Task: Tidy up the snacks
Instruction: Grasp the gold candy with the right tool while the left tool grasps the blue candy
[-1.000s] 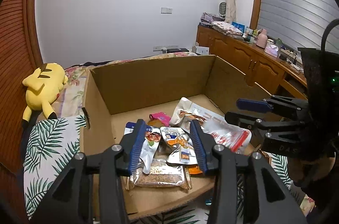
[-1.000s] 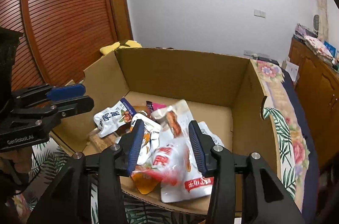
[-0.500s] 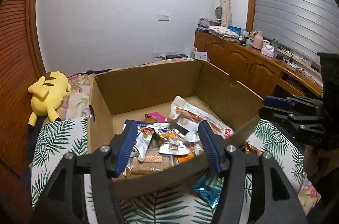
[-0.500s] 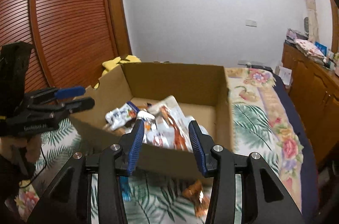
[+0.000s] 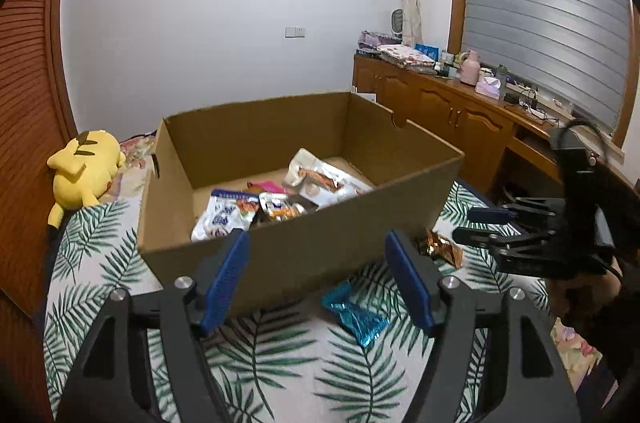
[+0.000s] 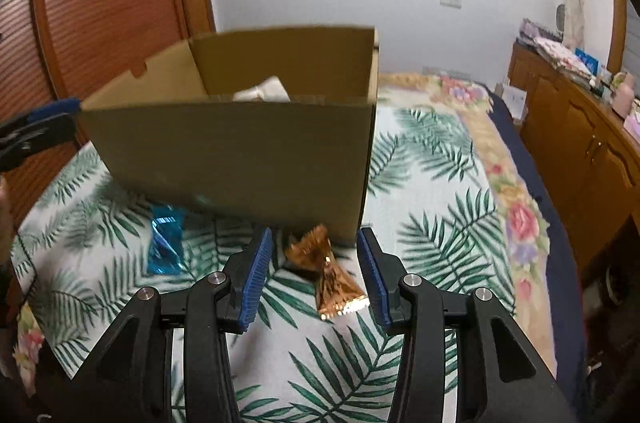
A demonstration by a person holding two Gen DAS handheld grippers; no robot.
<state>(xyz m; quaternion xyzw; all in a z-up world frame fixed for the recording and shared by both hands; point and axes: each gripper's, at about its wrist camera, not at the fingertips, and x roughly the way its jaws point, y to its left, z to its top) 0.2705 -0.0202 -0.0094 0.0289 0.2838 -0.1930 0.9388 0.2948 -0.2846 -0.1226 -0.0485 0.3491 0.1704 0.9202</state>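
A cardboard box (image 5: 320,251) stands on the leaf-print bed, with several snack packets (image 5: 276,203) inside; it also shows in the right wrist view (image 6: 240,159). A blue foil packet (image 5: 356,315) (image 6: 164,243) and a gold foil packet (image 6: 328,275) (image 5: 440,249) lie on the bed in front of the box. My left gripper (image 5: 316,279) is open and empty, near the box's front wall above the blue packet. My right gripper (image 6: 314,275) is open and empty, with the gold packet between its fingers' line of sight; it also shows in the left wrist view (image 5: 480,223).
A yellow plush toy (image 5: 80,171) lies at the bed's left by a wooden slatted door (image 6: 100,3). A wooden cabinet (image 5: 460,119) with clutter on top runs along the right wall. The bed's right edge (image 6: 556,223) drops off beside it.
Both grippers have pulled back and down from over the box to in front of it. The packets on the bed have come into view.
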